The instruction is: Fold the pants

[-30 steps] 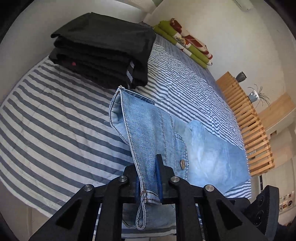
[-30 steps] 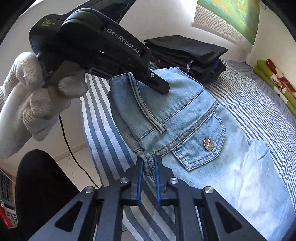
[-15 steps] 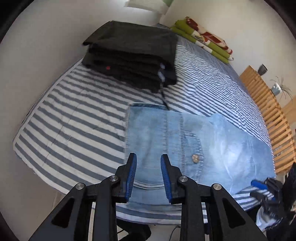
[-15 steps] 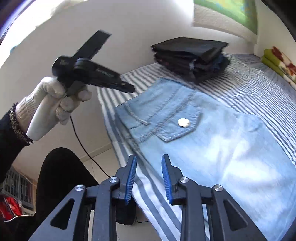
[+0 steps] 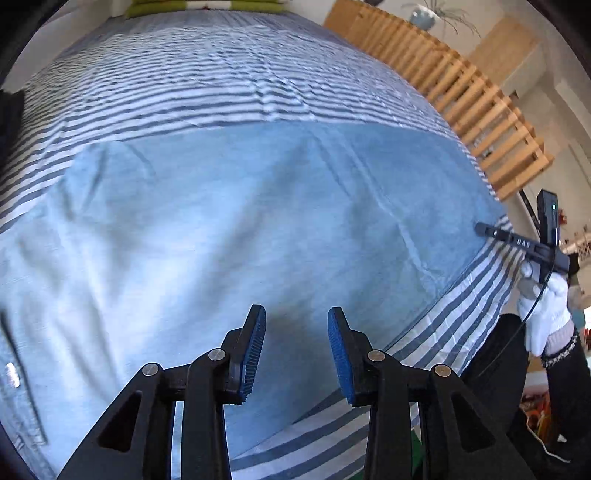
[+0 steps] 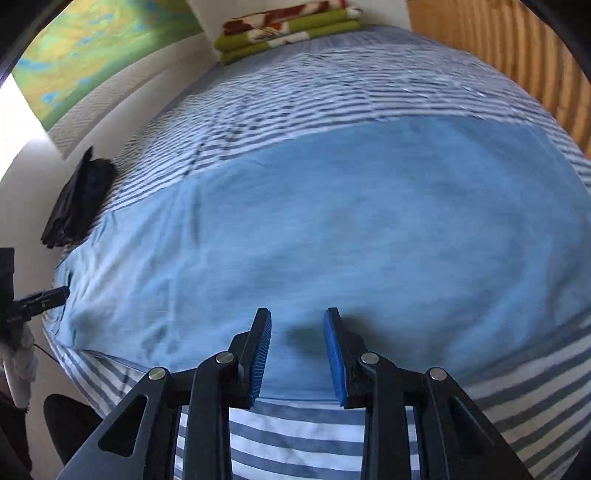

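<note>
Light blue jeans (image 5: 240, 221) lie flat across the striped bed (image 5: 221, 81), legs stretched to the right. Their pocket button (image 5: 13, 374) shows at the far left of the left wrist view. My left gripper (image 5: 296, 314) hovers over the leg near the front edge, its jaws opening with nothing between them. My right gripper (image 6: 297, 314) stands open above the near edge of the jeans (image 6: 332, 229), also with nothing in it. A white-gloved hand (image 5: 543, 306) holds the right gripper's handle past the hem end.
A stack of folded black clothes (image 6: 77, 206) sits at the bed's left end. Green and red folded blankets (image 6: 288, 29) lie at the far side by the wall. A wooden slatted frame (image 5: 461, 92) borders the bed on the right. The bed's front edge (image 6: 295, 435) is just below the grippers.
Both grippers let go of the jeans' waistband and opened. They swept along the jeans away from the waist toward the legs. The jeans now lie flat on the bed.
</note>
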Demonstrator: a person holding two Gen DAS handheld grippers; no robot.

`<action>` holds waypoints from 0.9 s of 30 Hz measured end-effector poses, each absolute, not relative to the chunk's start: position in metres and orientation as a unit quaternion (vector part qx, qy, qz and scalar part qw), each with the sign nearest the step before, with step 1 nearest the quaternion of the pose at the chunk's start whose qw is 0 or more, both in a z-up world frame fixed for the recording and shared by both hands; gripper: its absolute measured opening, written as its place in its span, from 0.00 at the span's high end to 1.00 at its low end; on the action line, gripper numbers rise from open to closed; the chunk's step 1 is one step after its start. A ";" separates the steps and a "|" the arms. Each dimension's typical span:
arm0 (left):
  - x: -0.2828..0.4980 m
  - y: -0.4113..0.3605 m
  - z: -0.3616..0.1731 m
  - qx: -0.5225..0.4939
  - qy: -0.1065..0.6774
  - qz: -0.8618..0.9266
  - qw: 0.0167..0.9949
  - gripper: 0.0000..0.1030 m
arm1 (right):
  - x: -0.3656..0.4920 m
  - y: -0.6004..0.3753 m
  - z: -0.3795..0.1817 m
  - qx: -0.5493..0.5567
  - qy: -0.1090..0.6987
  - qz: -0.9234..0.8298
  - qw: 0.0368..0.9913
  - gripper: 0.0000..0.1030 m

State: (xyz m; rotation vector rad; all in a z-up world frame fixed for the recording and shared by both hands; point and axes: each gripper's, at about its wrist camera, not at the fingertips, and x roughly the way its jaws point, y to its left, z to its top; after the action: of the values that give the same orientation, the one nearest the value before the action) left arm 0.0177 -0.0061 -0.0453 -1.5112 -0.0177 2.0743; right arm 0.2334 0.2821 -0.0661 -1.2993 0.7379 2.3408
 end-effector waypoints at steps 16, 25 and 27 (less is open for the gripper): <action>0.067 0.170 -0.029 -0.514 0.137 0.744 0.404 0.42 | 0.396 0.467 -0.058 -0.345 0.416 0.764 0.353 0.71; 0.070 0.197 -0.065 -0.531 0.182 0.717 0.413 0.41 | 0.378 0.486 -0.073 -0.354 0.439 0.750 0.346 0.97; 0.069 0.196 -0.063 -0.537 0.179 0.713 0.415 0.41 | 0.377 0.491 -0.074 -0.372 0.416 0.748 0.360 0.97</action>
State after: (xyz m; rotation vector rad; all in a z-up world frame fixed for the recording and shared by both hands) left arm 0.0688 0.1960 -0.0632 -1.3485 0.4494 1.7906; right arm 0.3772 0.4908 -0.0741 -0.9582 1.0724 1.9285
